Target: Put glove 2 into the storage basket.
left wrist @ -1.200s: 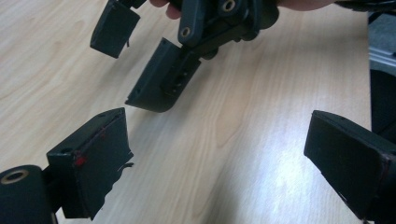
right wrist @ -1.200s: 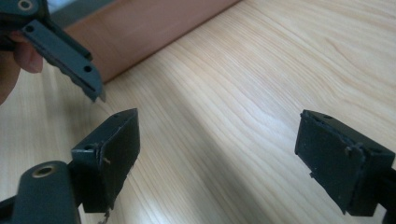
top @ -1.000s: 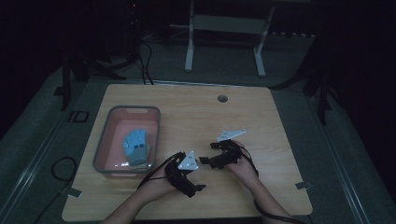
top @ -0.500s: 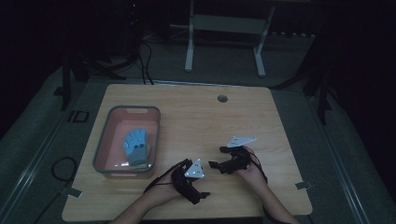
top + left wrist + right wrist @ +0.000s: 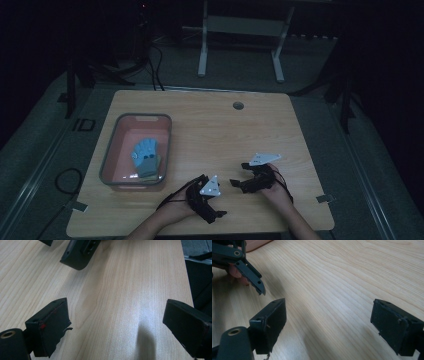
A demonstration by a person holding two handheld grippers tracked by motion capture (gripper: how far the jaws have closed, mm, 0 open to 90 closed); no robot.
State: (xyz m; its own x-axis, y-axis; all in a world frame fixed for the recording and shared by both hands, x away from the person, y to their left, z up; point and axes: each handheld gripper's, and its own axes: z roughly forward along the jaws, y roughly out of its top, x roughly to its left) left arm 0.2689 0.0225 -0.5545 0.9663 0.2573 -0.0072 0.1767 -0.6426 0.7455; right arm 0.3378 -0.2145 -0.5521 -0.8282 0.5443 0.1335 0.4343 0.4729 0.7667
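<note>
My left gripper (image 5: 218, 202) rests low on the wooden table (image 5: 225, 135) near its front edge and points to the right. In the left gripper view its jaws (image 5: 117, 322) stand wide open over bare wood. My right gripper (image 5: 239, 175) sits just to the right of it, points left, and is open too, with nothing between its fingers (image 5: 328, 322). The two grippers face each other, close but apart. A blue glove (image 5: 145, 152) lies in a pink bin (image 5: 142, 116) with a grey rim, at the left of the table.
A round cable hole (image 5: 238, 105) sits near the table's far edge. A white metal stand (image 5: 202, 45) is on the floor beyond the table. Part of the right gripper (image 5: 80, 252) shows ahead in the left gripper view. The left gripper (image 5: 244, 262) shows in the right gripper view.
Both hands have drawn back toward the front edge of the table, the right one also drifting right. Both grippers stay open and the glove has not moved.
</note>
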